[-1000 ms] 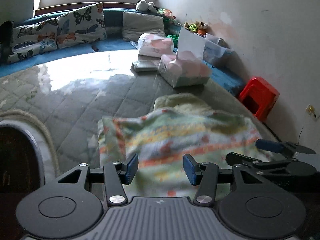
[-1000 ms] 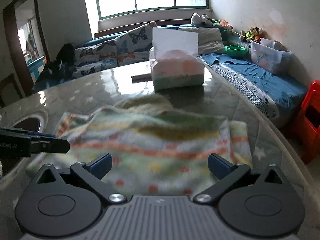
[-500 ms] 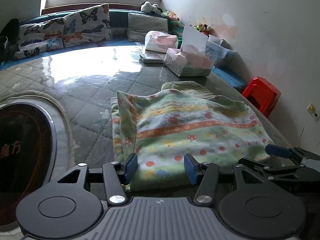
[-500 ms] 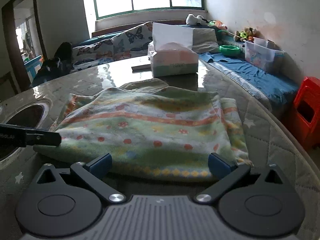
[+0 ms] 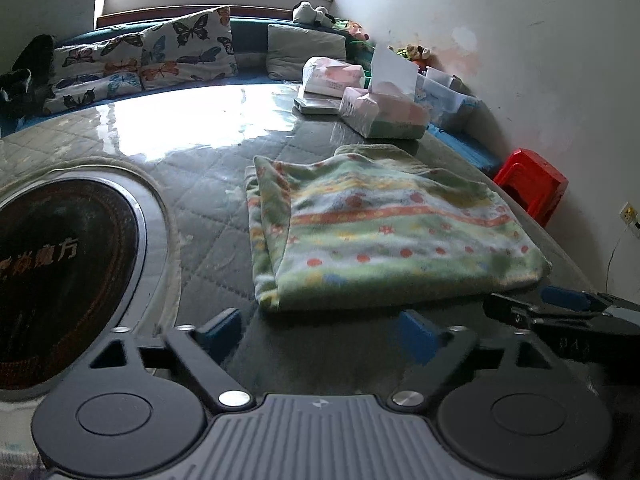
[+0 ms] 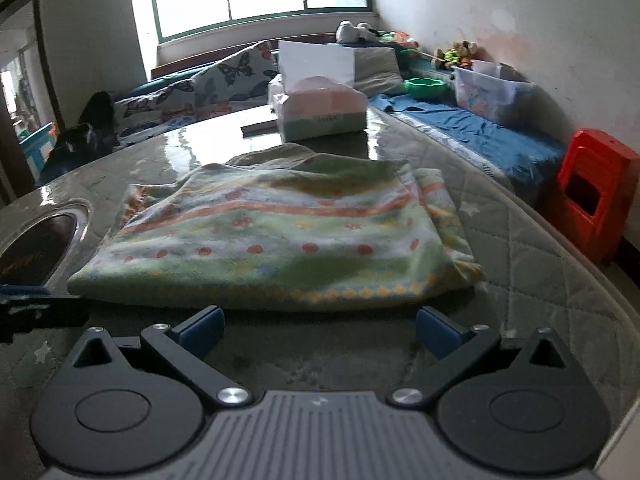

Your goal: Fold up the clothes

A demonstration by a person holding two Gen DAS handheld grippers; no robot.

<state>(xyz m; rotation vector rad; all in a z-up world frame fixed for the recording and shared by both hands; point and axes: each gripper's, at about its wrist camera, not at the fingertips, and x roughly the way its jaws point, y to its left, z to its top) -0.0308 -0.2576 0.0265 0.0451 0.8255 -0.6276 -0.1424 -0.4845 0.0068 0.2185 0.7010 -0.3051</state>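
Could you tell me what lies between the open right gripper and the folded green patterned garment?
Nothing: in the right wrist view, only a bare strip of the grey quilted table cover separates the right gripper from the near edge of the folded green patterned fleece garment.

Left hand-held gripper [image 5: 320, 330] opened, backing off the folded garment [image 5: 384, 232]

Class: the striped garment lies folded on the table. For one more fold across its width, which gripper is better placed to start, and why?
Probably the left gripper: open, it sits near the garment's layered left corner. The right gripper, also open, faces mid-hem.
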